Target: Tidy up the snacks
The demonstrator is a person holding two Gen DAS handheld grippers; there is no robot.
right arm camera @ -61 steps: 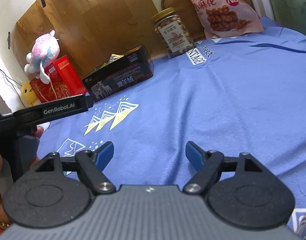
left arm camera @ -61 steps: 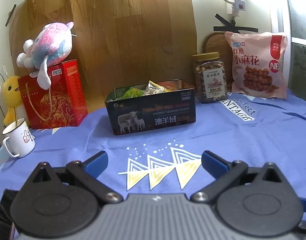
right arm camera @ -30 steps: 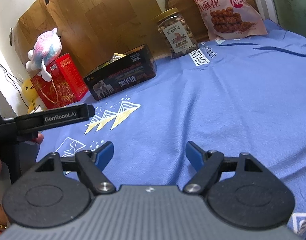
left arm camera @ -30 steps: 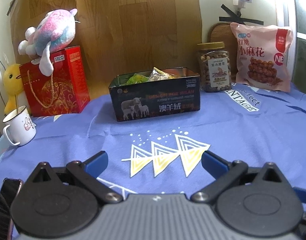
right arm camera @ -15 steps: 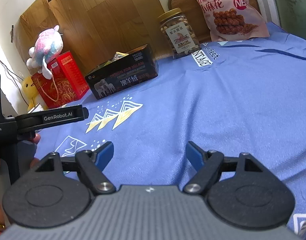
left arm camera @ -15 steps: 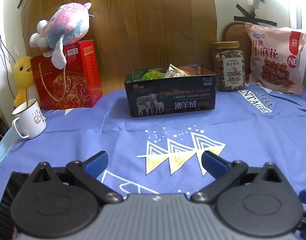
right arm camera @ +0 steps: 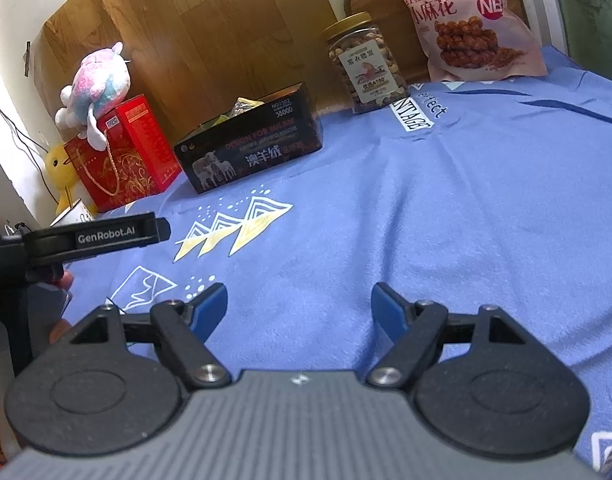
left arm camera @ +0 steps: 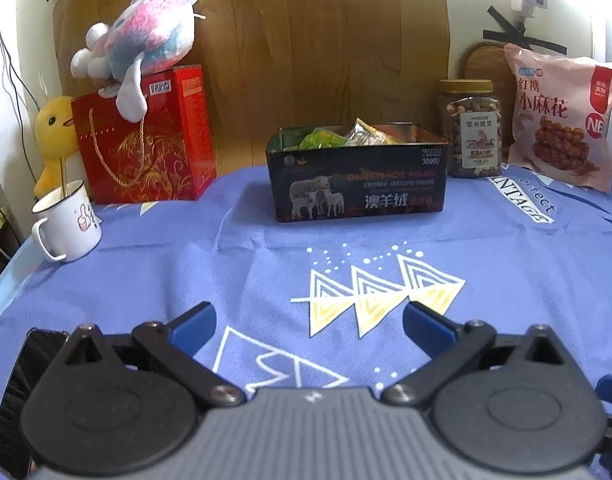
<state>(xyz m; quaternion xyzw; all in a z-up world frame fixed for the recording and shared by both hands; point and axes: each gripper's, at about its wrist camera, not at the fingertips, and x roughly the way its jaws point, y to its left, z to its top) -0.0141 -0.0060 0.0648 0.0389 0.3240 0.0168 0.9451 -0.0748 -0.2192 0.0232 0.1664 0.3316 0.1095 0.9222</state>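
Observation:
A black tin box (left arm camera: 358,184) with sheep printed on it stands at the back of the blue cloth, with green and yellow snack packets (left arm camera: 346,136) inside. It also shows in the right wrist view (right arm camera: 253,148). A clear jar of nuts (left arm camera: 472,136) and a pink snack bag (left arm camera: 562,116) stand to its right. My left gripper (left arm camera: 309,326) is open and empty, well in front of the box. My right gripper (right arm camera: 299,308) is open and empty over bare cloth. The left gripper's body (right arm camera: 85,238) shows at the left of the right wrist view.
A red gift bag (left arm camera: 145,140) with a plush toy (left arm camera: 141,44) on top stands back left, with a yellow duck (left arm camera: 55,136) and a white mug (left arm camera: 67,224) beside it. A dark phone (left arm camera: 21,392) lies near left. A wooden board (left arm camera: 326,40) leans behind.
The left gripper's view has shifted left and pulled back, so the box now sits right of centre. The right gripper's view has tilted slightly. Both grippers stay open and empty.

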